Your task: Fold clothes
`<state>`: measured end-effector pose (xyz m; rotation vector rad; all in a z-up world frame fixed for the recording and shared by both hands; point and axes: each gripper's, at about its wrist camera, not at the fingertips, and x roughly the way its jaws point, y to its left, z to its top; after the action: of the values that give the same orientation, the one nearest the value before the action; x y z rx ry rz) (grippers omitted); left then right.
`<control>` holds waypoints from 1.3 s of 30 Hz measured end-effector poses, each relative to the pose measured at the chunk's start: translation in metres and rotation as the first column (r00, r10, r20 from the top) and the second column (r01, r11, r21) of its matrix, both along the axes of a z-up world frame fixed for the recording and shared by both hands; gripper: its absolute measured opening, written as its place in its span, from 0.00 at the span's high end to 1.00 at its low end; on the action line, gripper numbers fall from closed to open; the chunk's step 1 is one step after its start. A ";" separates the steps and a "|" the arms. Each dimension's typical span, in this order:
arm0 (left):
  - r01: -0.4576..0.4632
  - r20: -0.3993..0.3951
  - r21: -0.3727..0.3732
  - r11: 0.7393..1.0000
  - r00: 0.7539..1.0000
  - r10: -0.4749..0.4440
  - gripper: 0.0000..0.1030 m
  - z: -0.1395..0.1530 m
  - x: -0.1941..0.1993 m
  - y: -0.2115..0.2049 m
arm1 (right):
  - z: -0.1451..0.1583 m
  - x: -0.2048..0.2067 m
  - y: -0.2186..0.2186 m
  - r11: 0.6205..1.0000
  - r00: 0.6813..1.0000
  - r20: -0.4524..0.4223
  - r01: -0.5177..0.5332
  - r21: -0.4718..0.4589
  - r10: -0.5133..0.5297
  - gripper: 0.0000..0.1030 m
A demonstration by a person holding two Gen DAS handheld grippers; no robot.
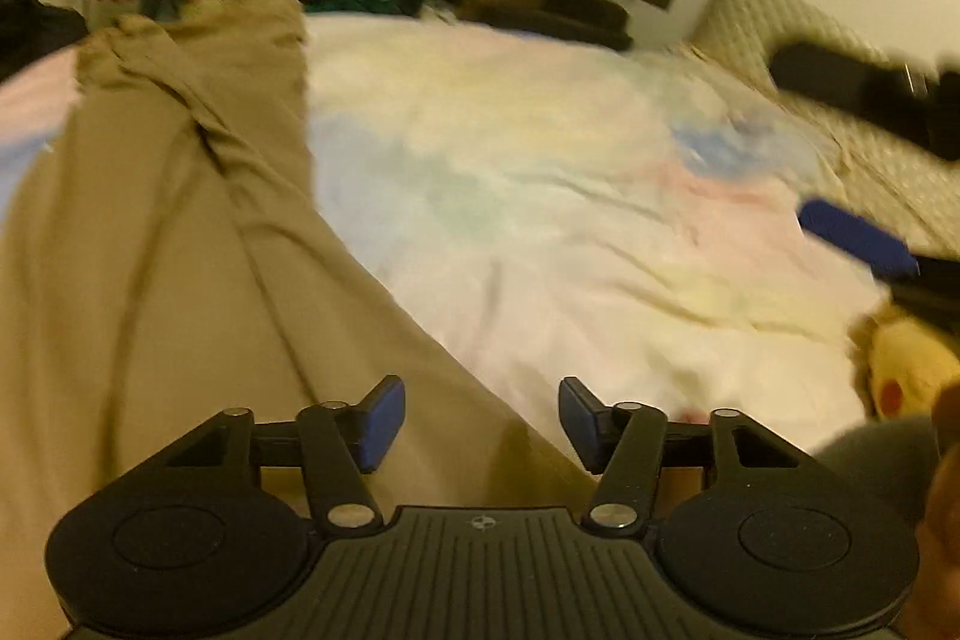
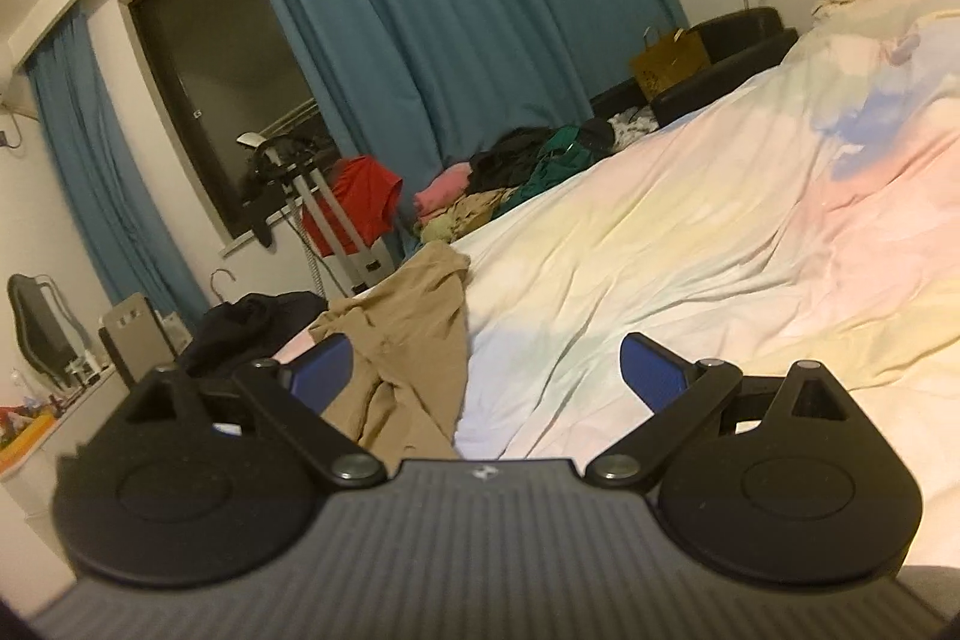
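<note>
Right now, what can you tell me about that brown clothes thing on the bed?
The tan garment looks like thin, soft cloth. It lies spread lengthwise on the pastel bedspread, creased, with long folds and a bunched, twisted far end. Whether it is trousers is unclear. The left tool and right tool are both open near its closer end, gripping nothing.
</note>
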<state>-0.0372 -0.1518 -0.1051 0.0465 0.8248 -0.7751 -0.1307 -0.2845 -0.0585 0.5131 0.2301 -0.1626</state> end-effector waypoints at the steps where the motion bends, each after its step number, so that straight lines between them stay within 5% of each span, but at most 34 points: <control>1: 0.019 -0.014 0.000 1.000 1.000 -0.019 0.47 -0.004 -0.001 -0.003 | -0.001 0.002 0.001 1.000 1.000 -0.003 -0.004 -0.001 0.004 0.06; 6: 0.173 -0.046 -0.040 0.984 0.983 -0.175 0.47 -0.017 -0.013 -0.016 | -0.004 0.003 0.004 1.000 1.000 -0.005 -0.007 -0.011 0.007 0.06; 10: 0.164 -0.034 0.013 0.986 0.986 -0.164 0.49 -0.029 -0.014 -0.027 | -0.004 0.004 0.008 0.999 1.000 -0.009 -0.005 -0.040 0.005 0.05; 13: 0.142 -0.027 0.052 0.989 0.990 -0.141 0.61 -0.036 -0.011 -0.030 | -0.005 0.006 0.011 0.998 1.000 -0.012 -0.002 -0.061 0.002 0.06; 15: 0.129 -0.015 0.065 0.990 0.992 -0.128 0.79 -0.038 -0.010 -0.029 | -0.005 0.007 0.013 0.997 1.000 -0.016 -0.007 -0.073 0.006 0.05; 20: 0.110 -0.013 0.035 0.993 0.994 -0.109 0.95 -0.030 -0.007 -0.019 | -0.006 0.005 0.011 0.998 1.000 -0.008 -0.007 -0.055 0.007 0.06; 23: 0.084 -0.004 -0.001 0.996 0.996 -0.084 0.96 -0.013 -0.008 0.000 | -0.007 0.003 0.006 1.000 1.000 0.003 0.008 -0.017 -0.007 0.06; 33: -0.077 -0.146 -0.235 0.969 0.988 0.043 0.96 0.041 0.001 0.109 | -0.011 0.007 0.007 1.000 1.000 -0.011 -0.016 0.025 0.017 0.06; 39: -0.215 -0.223 -0.174 0.961 0.959 0.174 0.96 0.038 0.007 0.171 | -0.018 0.023 0.016 0.994 0.992 -0.074 -0.099 0.046 0.102 0.06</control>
<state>-0.0304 0.0188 -0.0670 -0.2932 0.9294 -0.6777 -0.1075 -0.2686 -0.0761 0.5370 0.3338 -0.0793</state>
